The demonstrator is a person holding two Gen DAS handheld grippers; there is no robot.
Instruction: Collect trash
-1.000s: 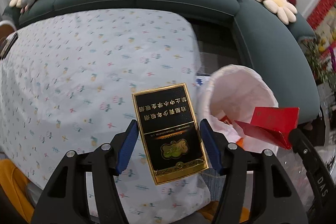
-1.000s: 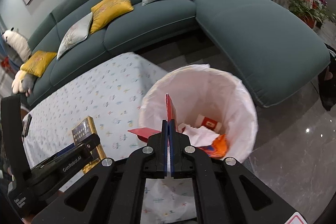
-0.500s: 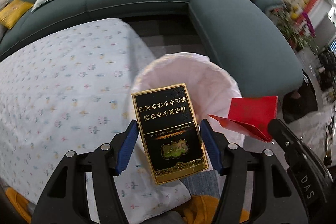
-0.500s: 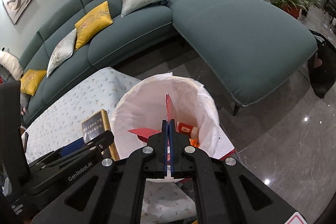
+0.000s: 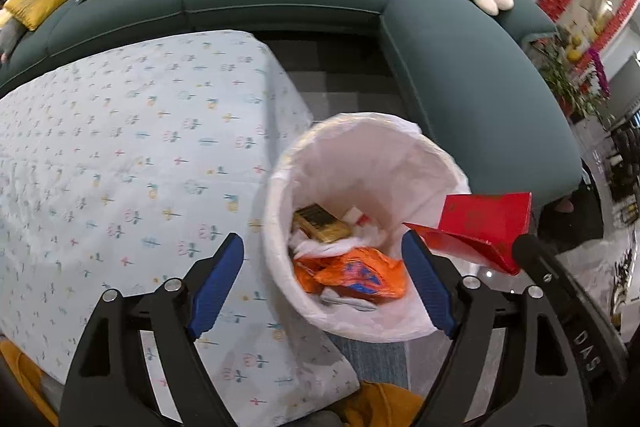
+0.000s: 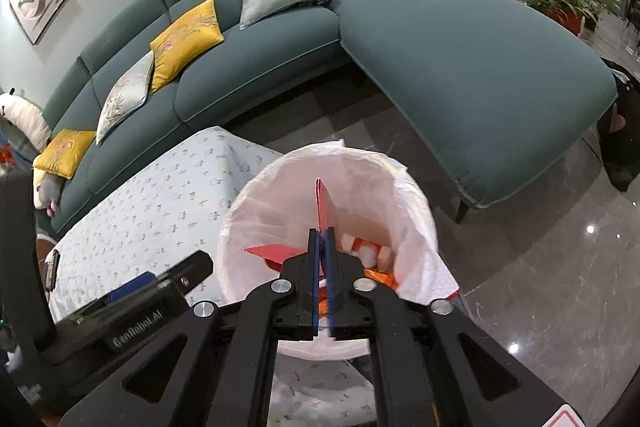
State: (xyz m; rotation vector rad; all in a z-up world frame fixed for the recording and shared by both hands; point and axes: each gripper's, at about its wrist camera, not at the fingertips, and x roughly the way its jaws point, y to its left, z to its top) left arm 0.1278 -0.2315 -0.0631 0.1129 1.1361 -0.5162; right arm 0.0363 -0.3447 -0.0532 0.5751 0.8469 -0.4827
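Left wrist | left gripper [image 5: 322,273] opening, empty | right gripper [image 6: 323,233] opening, red card [image 6: 322,205] between pads

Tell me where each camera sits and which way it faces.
Left wrist: on the left hand-held gripper, angled down into the lined trash bin; its blue fingers are opening, nothing between them.
Right wrist: on the right hand-held gripper, facing the bin and teal sofa; its fingers are starting to open around a red box.
Shared: bin, red box, sofa, floral tablecloth.
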